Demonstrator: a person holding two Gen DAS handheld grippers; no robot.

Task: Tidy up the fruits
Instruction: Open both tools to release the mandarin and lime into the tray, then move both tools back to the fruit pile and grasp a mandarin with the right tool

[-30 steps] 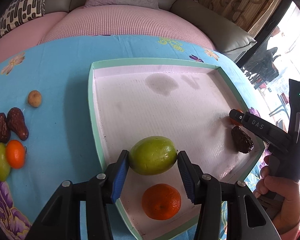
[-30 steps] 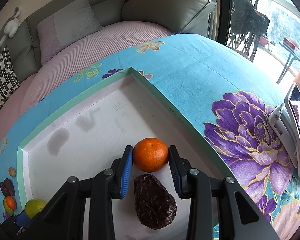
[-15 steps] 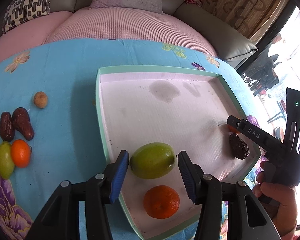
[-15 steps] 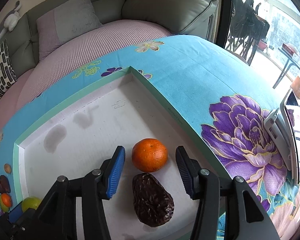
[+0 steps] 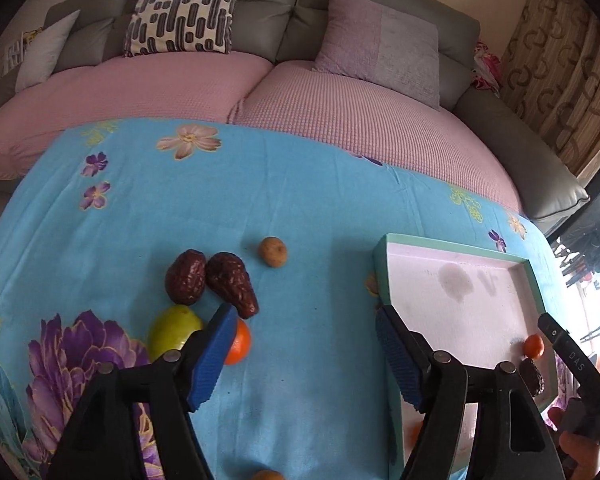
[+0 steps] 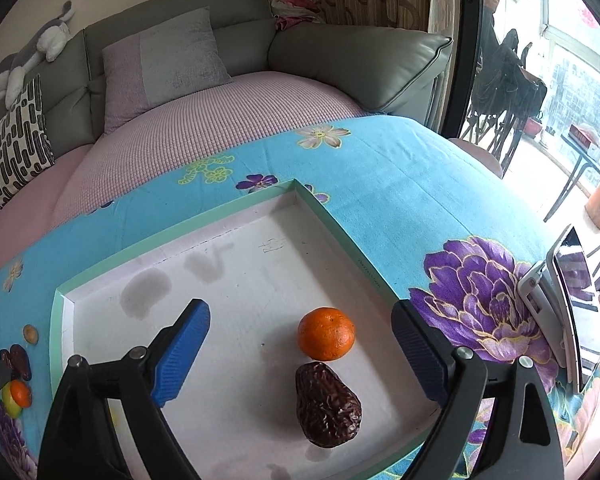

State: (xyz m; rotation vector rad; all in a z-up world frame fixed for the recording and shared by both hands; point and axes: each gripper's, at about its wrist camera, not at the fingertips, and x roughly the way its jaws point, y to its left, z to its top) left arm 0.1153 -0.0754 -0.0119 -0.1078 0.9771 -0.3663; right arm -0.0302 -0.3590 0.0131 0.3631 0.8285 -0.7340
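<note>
A: So, the left tongs [image 5: 304, 354] are spread wide over the blue cloth [image 5: 300, 208], pinching nothing; just past the left pad sit an orange [image 5: 238, 344] and a green fruit [image 5: 172, 330], touching each other.

B: And beyond those?

A: Two dates [image 5: 208, 280] side by side, the right one reaching down to the orange; farther still a small brown fruit [image 5: 273, 252], apart from them; the tray [image 5: 382, 276] lies to the right, on the same surface.

B: The right tongs [image 6: 300, 354]?

A: Spread as well, empty, hovering over the tray's white floor; between the pads a dark date [image 6: 327, 404] lies nearest, an orange [image 6: 326, 333] just behind it, about touching; past the tray rim [image 6: 332, 216] comes the cloth, then the pink sofa seat [image 6: 220, 120] and grey cushions [image 6: 168, 60].
</note>
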